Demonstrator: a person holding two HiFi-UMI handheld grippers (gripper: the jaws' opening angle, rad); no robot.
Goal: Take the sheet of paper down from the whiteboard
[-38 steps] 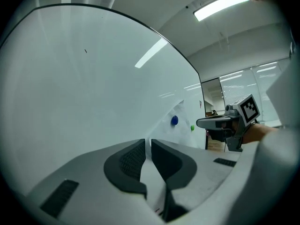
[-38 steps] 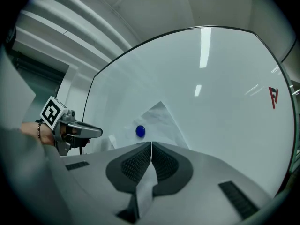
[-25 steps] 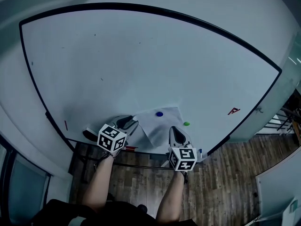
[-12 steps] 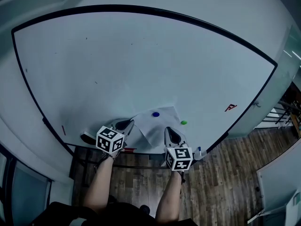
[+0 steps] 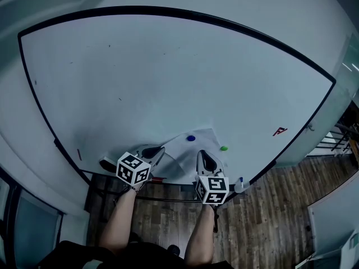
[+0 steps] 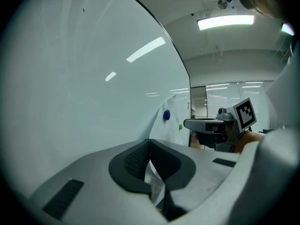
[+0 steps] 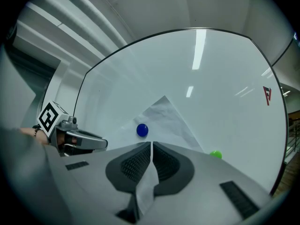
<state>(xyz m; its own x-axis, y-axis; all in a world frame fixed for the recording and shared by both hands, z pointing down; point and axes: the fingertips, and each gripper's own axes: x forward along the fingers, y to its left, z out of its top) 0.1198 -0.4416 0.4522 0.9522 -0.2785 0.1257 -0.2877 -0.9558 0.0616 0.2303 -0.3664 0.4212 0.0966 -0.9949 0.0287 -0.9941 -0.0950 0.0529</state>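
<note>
- White sheet of paper [image 5: 190, 153] low on the whiteboard [image 5: 168, 72], bottom centre of the head view, pinned under a blue magnet [image 5: 191, 138]. Green magnet [image 5: 224, 148] just right of it on bare board, red mark [image 5: 279, 131] farther right. Left tongs [image 5: 154, 151] at the sheet's left edge, right tongs [image 5: 206, 160] at its lower right. Wooden floor [image 5: 269, 217] along the bottom.
- Left gripper view: left tongs [image 6: 150, 146] just now closing, pads pinched together on a paper edge at lower centre. Rest of the sheet [image 6: 171, 121] beyond, lifting off the board.
- Right gripper view: right tongs [image 7: 151, 149] clamped tight on a fold of the paper, lower centre. Sheet [image 7: 164, 114] above, one corner pointing up.
</note>
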